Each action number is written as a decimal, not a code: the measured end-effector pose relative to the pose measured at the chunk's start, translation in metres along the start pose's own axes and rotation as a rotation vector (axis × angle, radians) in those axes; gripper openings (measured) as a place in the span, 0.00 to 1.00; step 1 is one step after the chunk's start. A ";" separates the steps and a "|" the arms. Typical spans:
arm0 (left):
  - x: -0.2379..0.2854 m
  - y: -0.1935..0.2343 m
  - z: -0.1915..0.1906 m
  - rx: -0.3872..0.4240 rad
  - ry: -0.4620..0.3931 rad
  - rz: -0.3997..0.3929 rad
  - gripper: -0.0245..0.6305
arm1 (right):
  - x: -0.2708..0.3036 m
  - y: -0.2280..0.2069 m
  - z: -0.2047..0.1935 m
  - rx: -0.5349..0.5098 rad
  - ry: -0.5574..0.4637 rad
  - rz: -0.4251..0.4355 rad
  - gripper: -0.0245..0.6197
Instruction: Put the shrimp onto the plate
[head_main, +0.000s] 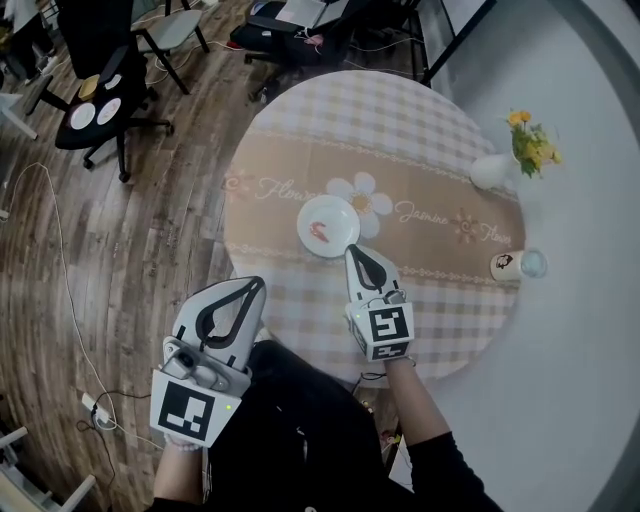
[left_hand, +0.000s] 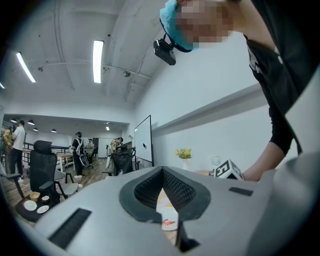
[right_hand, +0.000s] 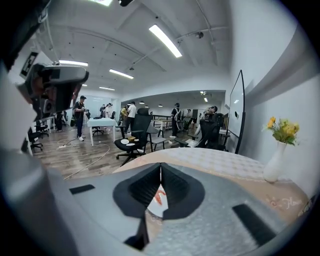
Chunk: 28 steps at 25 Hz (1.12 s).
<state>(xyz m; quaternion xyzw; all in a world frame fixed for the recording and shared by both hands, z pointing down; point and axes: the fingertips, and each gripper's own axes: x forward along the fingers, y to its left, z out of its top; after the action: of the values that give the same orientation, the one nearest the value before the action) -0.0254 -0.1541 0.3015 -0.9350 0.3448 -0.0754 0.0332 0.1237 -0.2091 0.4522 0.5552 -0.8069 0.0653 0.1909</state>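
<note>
Dark wooden floor (head_main: 150, 230) in long planks fills the left side, with a thin white cable (head_main: 60, 260) trailing across it and a black office chair (head_main: 95, 30) on castors that carries a few small round dishes (head_main: 95, 108) on its seat. Both gripper views show a wide, open office behind, lit by ceiling strip lights, with people standing among the desks. The left claw (head_main: 257, 284) hangs off the near edge of the worktop, above the floor. Its grey plastic jaws with ribbed black pads bow outwards and meet at the tips, and they hold nothing. The round worktop (head_main: 400, 110) is covered by a cloth (head_main: 450, 310) in pale beige-and-white checks, crossed by a tan band printed with a white daisy and curly script. Near the middle sits a smooth, round white plate (head_main: 345, 215), and the small curled orange-red shrimp (head_main: 320, 233) lies on it. The right claw (head_main: 350, 247) is over the worktop, its tips just beside the near rim of the plate. Its jaws are also closed tip to tip and empty, with the shrimp visible beyond the gap between the pads. Farther right stands a white bulb-shaped vase (head_main: 492, 172) of yellow flowers (head_main: 530, 140). Nearer the edge are a small white cup (head_main: 506, 264) with a dark print and a clear glass (head_main: 534, 263) just beside it, against a plain white wall (head_main: 590, 200).
</note>
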 end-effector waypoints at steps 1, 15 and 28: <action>0.001 -0.002 0.001 0.006 -0.002 -0.007 0.04 | -0.005 0.001 0.006 -0.006 -0.017 0.000 0.04; 0.009 -0.024 0.026 0.063 -0.055 -0.083 0.04 | -0.078 0.003 0.085 -0.039 -0.208 -0.077 0.04; 0.009 -0.026 0.042 0.076 -0.093 -0.082 0.04 | -0.134 0.006 0.136 -0.060 -0.343 -0.146 0.04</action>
<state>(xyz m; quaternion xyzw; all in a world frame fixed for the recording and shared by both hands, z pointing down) 0.0048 -0.1393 0.2640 -0.9490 0.3011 -0.0461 0.0817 0.1278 -0.1338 0.2766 0.6095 -0.7866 -0.0684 0.0710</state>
